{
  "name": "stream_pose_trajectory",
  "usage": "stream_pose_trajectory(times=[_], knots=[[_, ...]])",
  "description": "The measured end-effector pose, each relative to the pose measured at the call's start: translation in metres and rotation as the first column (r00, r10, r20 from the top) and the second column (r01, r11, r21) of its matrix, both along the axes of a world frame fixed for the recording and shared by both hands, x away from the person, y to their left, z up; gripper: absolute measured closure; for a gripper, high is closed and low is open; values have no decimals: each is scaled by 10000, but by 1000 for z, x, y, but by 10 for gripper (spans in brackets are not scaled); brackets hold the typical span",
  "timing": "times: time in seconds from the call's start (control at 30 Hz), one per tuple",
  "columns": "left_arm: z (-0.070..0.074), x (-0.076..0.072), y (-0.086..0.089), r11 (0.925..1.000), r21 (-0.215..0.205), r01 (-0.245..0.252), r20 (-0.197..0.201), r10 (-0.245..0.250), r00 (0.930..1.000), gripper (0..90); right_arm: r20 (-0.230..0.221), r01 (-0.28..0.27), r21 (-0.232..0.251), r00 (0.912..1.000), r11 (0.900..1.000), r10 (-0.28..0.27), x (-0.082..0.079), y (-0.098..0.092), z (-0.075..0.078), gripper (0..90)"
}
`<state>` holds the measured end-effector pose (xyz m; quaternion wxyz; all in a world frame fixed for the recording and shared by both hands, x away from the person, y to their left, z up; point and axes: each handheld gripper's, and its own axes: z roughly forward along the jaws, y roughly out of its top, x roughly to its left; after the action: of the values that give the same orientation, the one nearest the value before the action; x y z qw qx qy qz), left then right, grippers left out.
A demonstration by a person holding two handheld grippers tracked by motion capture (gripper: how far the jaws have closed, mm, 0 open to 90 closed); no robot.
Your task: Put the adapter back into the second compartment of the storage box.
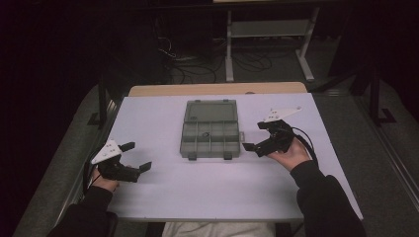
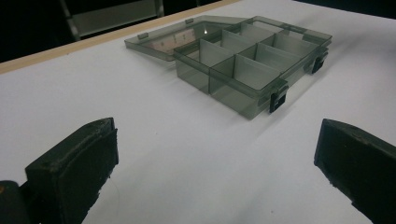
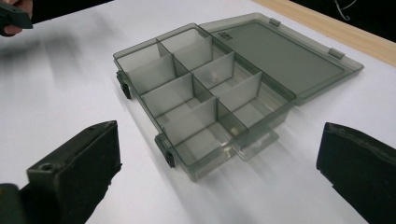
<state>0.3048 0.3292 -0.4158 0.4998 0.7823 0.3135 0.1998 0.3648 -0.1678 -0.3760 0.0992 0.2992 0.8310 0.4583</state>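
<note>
A smoky translucent compartment box (image 1: 210, 136) lies open mid-table, its lid (image 1: 211, 111) flat on the far side. It has several divided cells, and two of them hold a tiny item (image 3: 214, 74) too small to make out. My left gripper (image 1: 136, 156) rests at the front left, open and holding nothing, and faces the box (image 2: 252, 60) from a distance. My right gripper (image 1: 254, 137) is open just right of the box. In the right gripper view the box's near corner (image 3: 201, 158) lies between the wide-apart jaws of that gripper (image 3: 218, 161). The left gripper view also shows its own gripper (image 2: 215, 163) with the jaws wide apart.
The white tabletop (image 1: 163, 197) ends in a wooden strip (image 1: 217, 89) at the far edge. Two black latches (image 1: 191, 156) stick out from the box's front wall. Beyond the table stand a white frame (image 1: 267, 29) and floor cables (image 1: 197, 64). The other hand's gripper (image 3: 14, 16) appears at top left.
</note>
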Motion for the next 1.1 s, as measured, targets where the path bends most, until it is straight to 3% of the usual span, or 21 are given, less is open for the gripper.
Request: stream_pose_trajectory(times=[0.83, 1.1], knots=[[0, 1, 0, 10000, 53, 23, 18, -23, 10000, 0, 245, 1142, 985, 9928, 9886, -1171, -34, -55, -19, 0], [0, 1, -1, 10000, 46, 19, 19, -19, 10000, 0, 377, 1574, 953, 9861, 9829, -1616, -49, -68, -28, 0]])
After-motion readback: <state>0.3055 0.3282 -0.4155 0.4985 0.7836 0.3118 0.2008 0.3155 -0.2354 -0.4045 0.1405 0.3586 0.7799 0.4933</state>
